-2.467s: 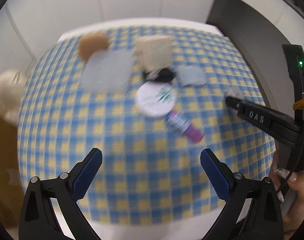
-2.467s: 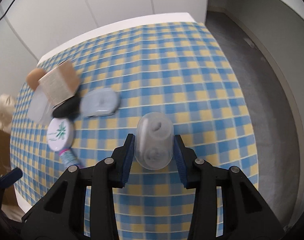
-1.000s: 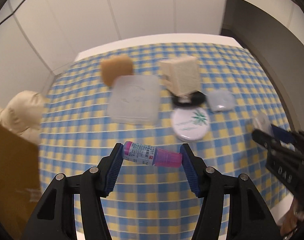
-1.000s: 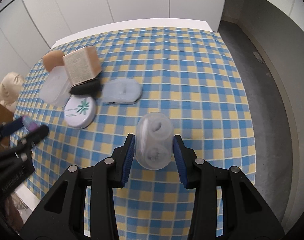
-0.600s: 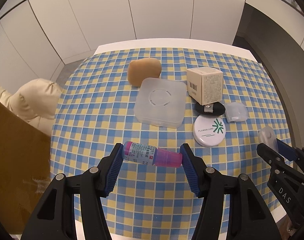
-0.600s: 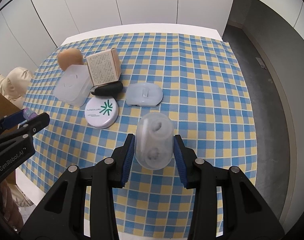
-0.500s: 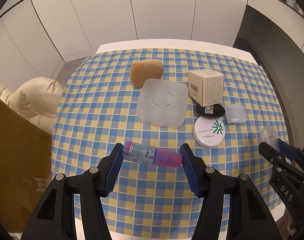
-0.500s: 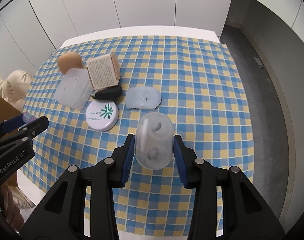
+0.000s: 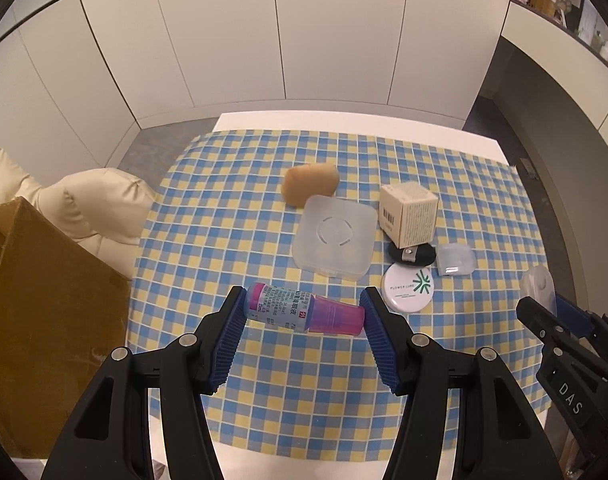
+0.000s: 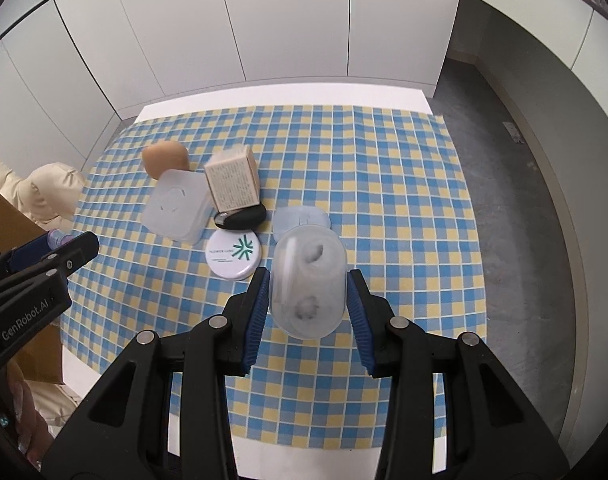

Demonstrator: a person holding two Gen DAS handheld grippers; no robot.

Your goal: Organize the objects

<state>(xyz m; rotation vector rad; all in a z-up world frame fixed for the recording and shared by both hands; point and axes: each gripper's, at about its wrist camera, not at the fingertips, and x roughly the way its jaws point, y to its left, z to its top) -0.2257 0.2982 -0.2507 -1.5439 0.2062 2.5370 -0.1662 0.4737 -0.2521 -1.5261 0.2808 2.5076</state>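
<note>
My left gripper (image 9: 304,314) is shut on a small bottle with a pink cap (image 9: 304,314), held crosswise high above the checkered tablecloth (image 9: 224,240). My right gripper (image 10: 307,292) is shut on a clear oval plastic case (image 10: 308,282) with two whitish lumps inside, also lifted above the cloth. Each gripper shows at the edge of the other's view: the right gripper (image 9: 543,312) at the right, the left gripper (image 10: 52,252) at the left. On the cloth lie a square translucent box (image 9: 333,238), a tan sponge (image 9: 309,188), a beige carton (image 9: 409,214), a black oval item (image 9: 413,255), a round white compact (image 9: 408,287) and a small clear case (image 9: 455,260).
A brown cardboard box (image 9: 36,320) stands left of the table, with a cream cushion (image 9: 100,208) behind it. White cabinet doors (image 9: 304,40) line the back wall. Grey floor (image 10: 523,200) runs along the table's right side. A hand (image 10: 20,412) shows at the lower left.
Both grippers have risen with their loads, so the table looks smaller and farther. Before that, the left gripper closed on the pink-capped bottle and took it off the cloth.
</note>
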